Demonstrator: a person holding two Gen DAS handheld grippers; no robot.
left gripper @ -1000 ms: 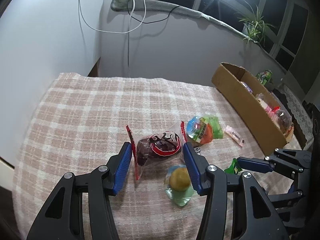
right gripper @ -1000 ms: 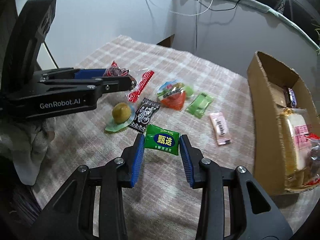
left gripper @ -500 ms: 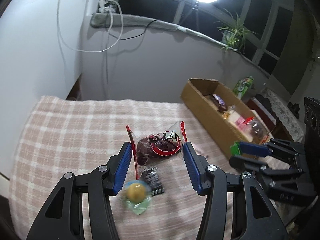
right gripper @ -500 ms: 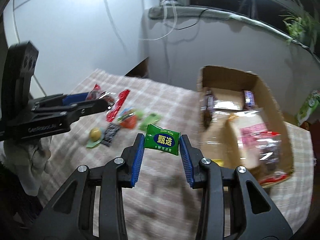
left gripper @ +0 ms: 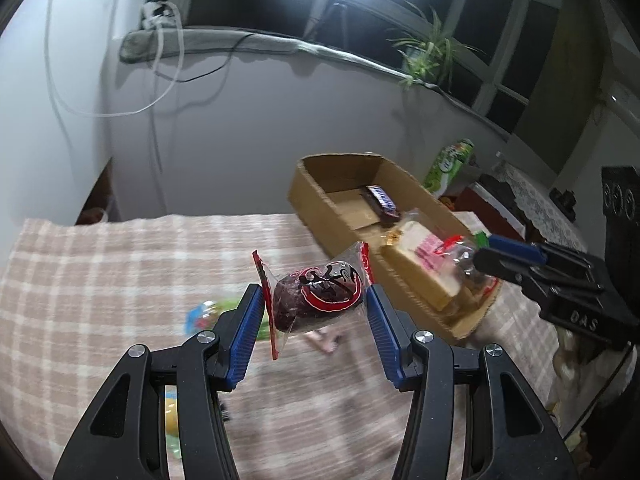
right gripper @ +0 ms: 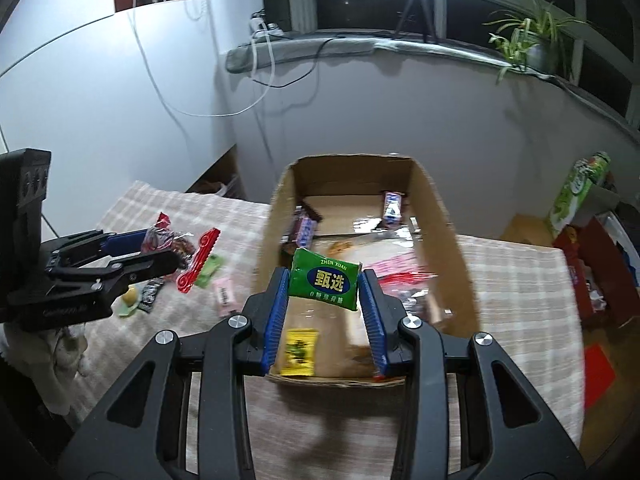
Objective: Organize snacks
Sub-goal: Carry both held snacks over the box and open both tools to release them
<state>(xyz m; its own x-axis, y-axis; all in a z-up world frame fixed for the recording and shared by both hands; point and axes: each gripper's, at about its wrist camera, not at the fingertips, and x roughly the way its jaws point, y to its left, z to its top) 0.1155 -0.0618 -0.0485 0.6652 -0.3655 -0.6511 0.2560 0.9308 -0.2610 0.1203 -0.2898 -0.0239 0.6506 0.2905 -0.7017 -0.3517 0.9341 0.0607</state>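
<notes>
Right tool: its blue pads pinch a small green foil snack packet with a blue oval label by its left and right edges. The packet is held clear of the surface, label toward the camera, printed text upright, its longer side running across between the pads. It hangs over the near half of the open brown cardboard box.

In the box, at 6 o'clock of the packet, lies a small yellow sachet. Farther in lie clear-wrapped bread slices with a pink and red label; at the far end lie two dark chocolate bars. The box's long axis runs from 6 toward 12 o'clock in the right wrist view.

Left tool: its blue pads pinch a clear wrapper with red crimped ends around a dark red-brown cake. The wrapper's long axis lies across the pads, crimped ends at 9 and 3 o'clock. It is held above the pink and white checked cloth on the tabletop, the box at its 2 o'clock.

Loose snacks remain on the cloth at 9 o'clock of the box, blurred.
</notes>
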